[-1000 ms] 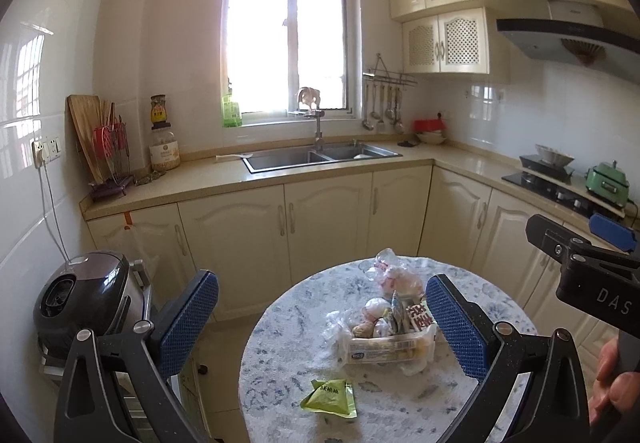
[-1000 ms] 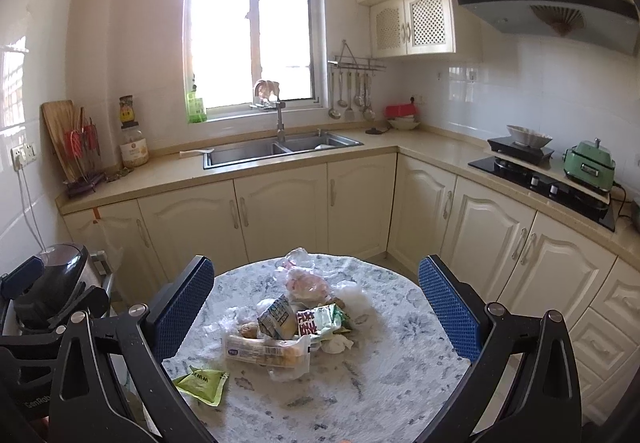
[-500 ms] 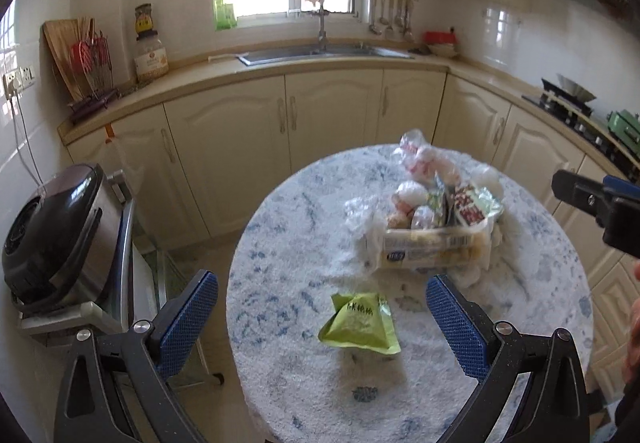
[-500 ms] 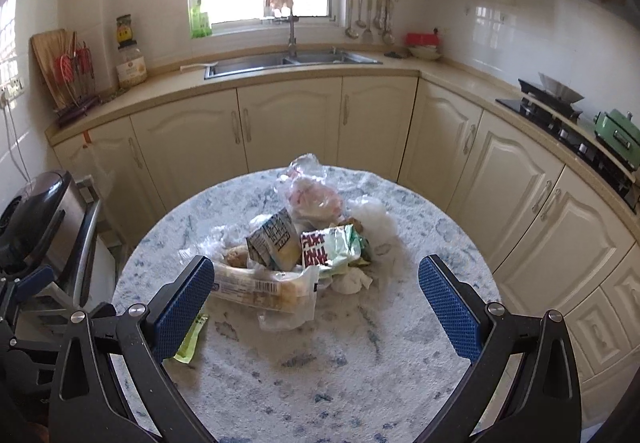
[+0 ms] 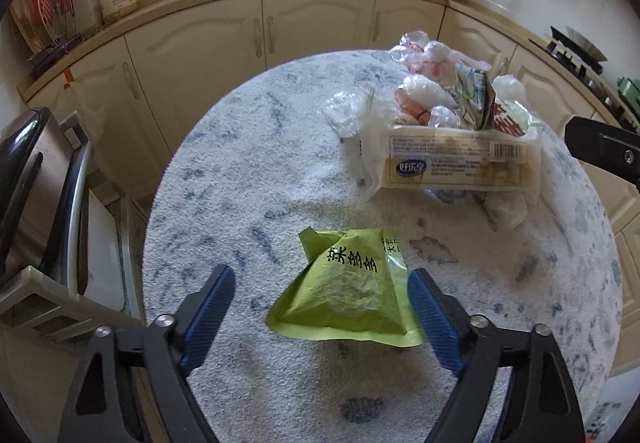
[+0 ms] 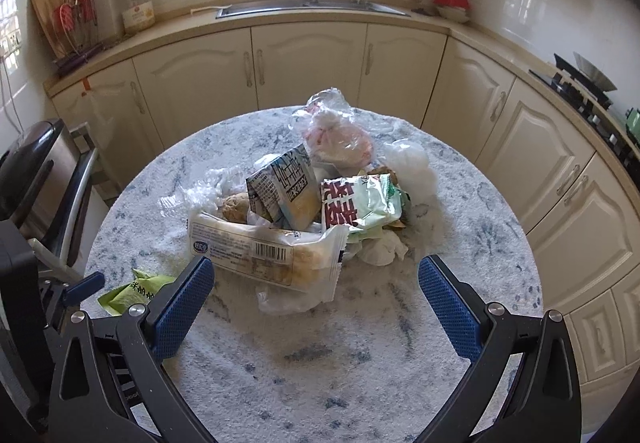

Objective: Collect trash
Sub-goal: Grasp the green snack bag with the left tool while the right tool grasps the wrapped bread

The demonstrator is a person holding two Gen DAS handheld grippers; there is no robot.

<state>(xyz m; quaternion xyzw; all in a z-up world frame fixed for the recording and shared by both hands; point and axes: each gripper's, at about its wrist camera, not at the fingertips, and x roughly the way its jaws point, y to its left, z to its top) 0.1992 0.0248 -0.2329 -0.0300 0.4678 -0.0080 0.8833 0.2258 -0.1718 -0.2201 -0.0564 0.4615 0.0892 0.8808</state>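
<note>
Left gripper [image 5: 320,307] angled down, jaws just closing partway; right gripper [image 6: 316,295] down-tilted, jaws wide apart.

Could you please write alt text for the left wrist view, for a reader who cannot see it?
The left tongs, open with jaws just closing, straddle a crumpled green snack packet on a round blue-and-white table. Beyond lies a pile of wrappers and plastic bags, fronted by a long clear pastry wrapper; cream kitchen cabinets curve behind.
</note>
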